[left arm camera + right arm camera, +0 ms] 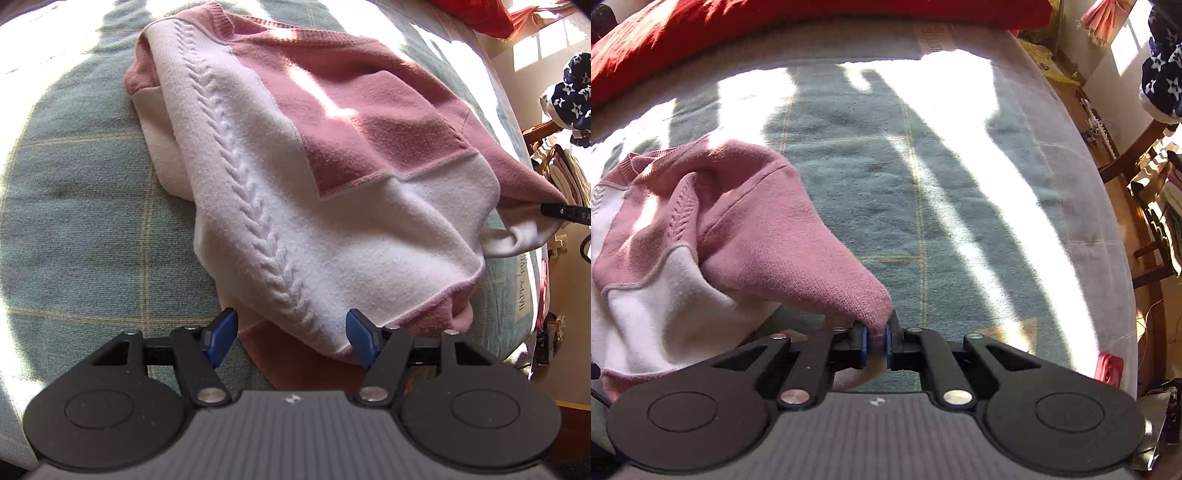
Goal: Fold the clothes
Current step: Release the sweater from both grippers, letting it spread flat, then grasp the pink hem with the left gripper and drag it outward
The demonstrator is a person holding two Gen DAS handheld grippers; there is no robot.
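Note:
A pink and white knitted sweater (295,177) with a cable braid lies partly folded on a green checked bed cover (81,206). My left gripper (291,338) is open, its blue pads on either side of the sweater's near edge, holding nothing. My right gripper (876,341) is shut on a pink corner of the sweater (768,236) and holds it lifted and pulled taut above the cover. The right gripper's tip shows at the far right of the left wrist view (561,212), gripping the cloth.
A red blanket (775,29) lies along the far edge of the bed. A navy star-patterned cloth (1163,74) hangs over wooden furniture at the right, past the bed edge. A small red object (1110,369) sits near the bed's right edge. Strong sun patches cross the cover.

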